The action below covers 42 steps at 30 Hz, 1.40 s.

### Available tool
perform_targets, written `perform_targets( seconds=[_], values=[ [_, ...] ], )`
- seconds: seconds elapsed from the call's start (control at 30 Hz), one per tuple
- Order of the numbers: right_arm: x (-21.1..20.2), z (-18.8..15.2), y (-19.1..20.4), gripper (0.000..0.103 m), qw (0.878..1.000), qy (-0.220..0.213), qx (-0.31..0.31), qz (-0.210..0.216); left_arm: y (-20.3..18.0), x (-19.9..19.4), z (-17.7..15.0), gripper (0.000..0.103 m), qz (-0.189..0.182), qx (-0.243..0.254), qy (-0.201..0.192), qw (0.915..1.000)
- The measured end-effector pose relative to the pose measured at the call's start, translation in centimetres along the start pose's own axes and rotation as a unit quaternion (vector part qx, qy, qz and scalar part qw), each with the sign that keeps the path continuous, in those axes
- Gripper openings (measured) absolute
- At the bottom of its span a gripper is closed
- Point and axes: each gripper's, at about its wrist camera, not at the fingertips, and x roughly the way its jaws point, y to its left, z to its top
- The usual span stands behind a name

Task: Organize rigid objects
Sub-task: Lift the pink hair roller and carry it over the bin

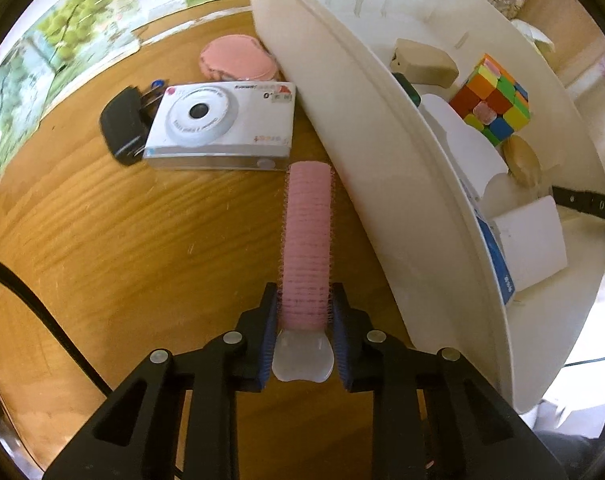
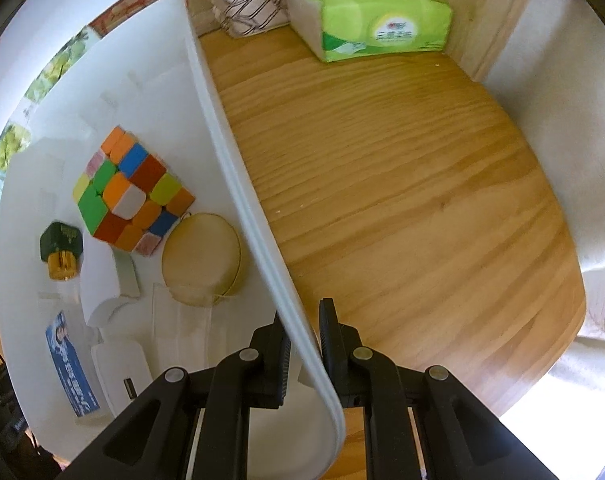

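Pink hair roller (image 1: 307,240) is lying on the wooden desk (image 1: 142,240), and my left fingers (image 1: 304,320) are pinching its near end, just above its clear plastic tip. It is pointing toward twelve o'clock, where a white camera (image 1: 222,128) is sitting; a black charger (image 1: 120,124) is touching the camera at its nine o'clock. At the roller's three o'clock the white bin (image 1: 382,160) is standing, holding a colour cube (image 2: 130,192) and a round wooden disc (image 2: 202,258). My right fingers (image 2: 304,344) are clamping the bin's rim. A green tissue pack (image 2: 366,12) is sitting at one o'clock.
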Motion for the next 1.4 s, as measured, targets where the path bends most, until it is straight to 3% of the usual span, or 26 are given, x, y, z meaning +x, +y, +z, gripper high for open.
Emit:
perform_targets(
  seconds=[0.37,0.57,0.73,1.0,1.4],
  values=[
    [1.1,1.4,1.9,0.014,0.996,0.035,-0.084,0.009,1.2,-3.6,-2.2,0.026,-0.014,-0.099,-0.040,0.9942],
    [1.7,1.9,3.1,0.014,0.992,0.046,-0.117,0.012,1.8,-7.7,-3.9,0.026,-0.067,-0.136,-0.118,0.9813],
    [1.7,1.7,3.8,0.014,0.989,0.051,-0.140,0.015,0.4,-9.4,-2.6,0.026,-0.070,-0.142,-0.167,0.9732],
    [1.0,1.6,3.8,0.014,0.984,0.054,-0.169,0.023,-1.2,-11.1,-2.5,0.026,-0.082,-0.145,-0.209,0.9636],
    [1.7,1.8,4.2,0.014,0.973,0.063,-0.219,0.040,-5.5,-12.4,-0.7,0.026,-0.070,-0.101,-0.247,0.9613]
  ],
)
